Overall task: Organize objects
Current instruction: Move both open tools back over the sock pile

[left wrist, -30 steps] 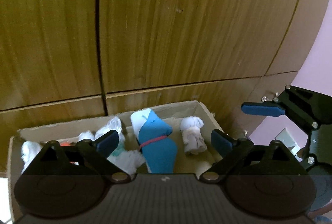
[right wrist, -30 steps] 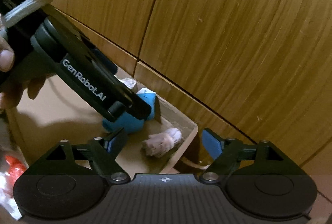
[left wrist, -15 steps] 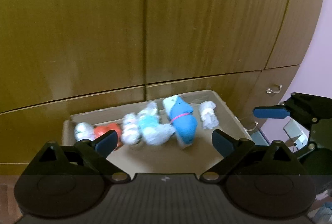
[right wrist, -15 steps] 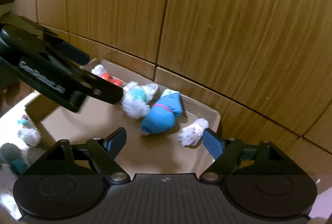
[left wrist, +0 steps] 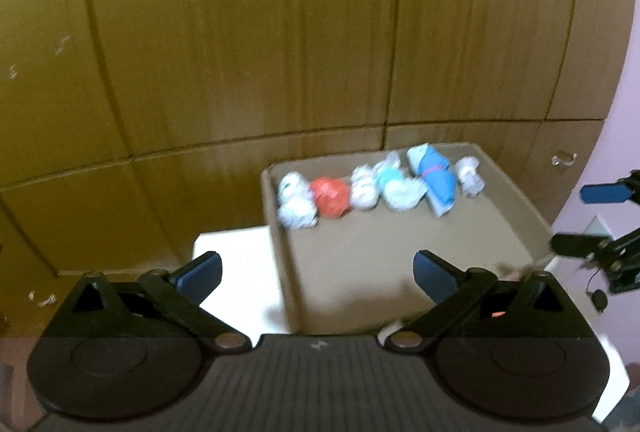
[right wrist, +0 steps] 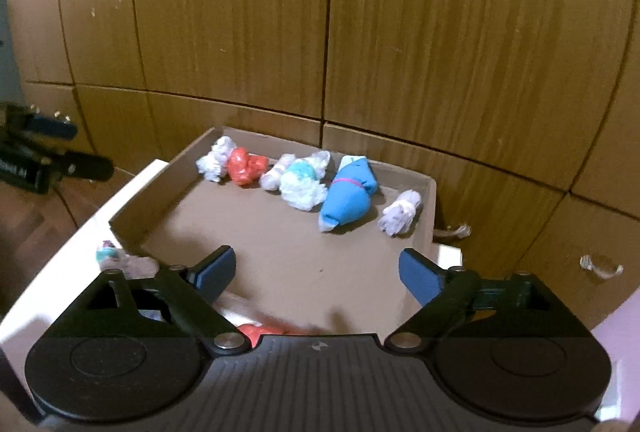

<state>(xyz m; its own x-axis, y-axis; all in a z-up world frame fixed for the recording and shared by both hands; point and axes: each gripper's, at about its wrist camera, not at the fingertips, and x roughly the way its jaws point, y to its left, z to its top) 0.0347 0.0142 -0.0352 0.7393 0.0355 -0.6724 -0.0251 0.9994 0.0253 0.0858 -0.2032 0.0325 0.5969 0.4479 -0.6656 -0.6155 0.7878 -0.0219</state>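
A shallow cardboard box (right wrist: 280, 264) (left wrist: 360, 264) holds a row of several tied bundles along its far wall: white, red (right wrist: 245, 165) (left wrist: 330, 197), white, white-and-teal (right wrist: 302, 184), a big blue one (right wrist: 349, 195) (left wrist: 437, 181), and a small white one (right wrist: 401, 213). My left gripper (left wrist: 316, 276) is open and empty, above the box's near left corner. My right gripper (right wrist: 316, 272) is open and empty over the box's near part. Each gripper shows at the other view's edge, the right (left wrist: 600, 224) and the left (right wrist: 48, 152).
Wooden cabinet doors (right wrist: 400, 32) stand right behind the box. The box rests on a white surface (right wrist: 80, 240) where loose bundles lie: a teal-white one (right wrist: 107, 253) and a red one (right wrist: 260, 332). A pink wall (left wrist: 624, 112) is at the right.
Both grippers have pulled back and up from the box, so the whole row of bundles is in view. The left one has also swung to the left. Both stayed open.
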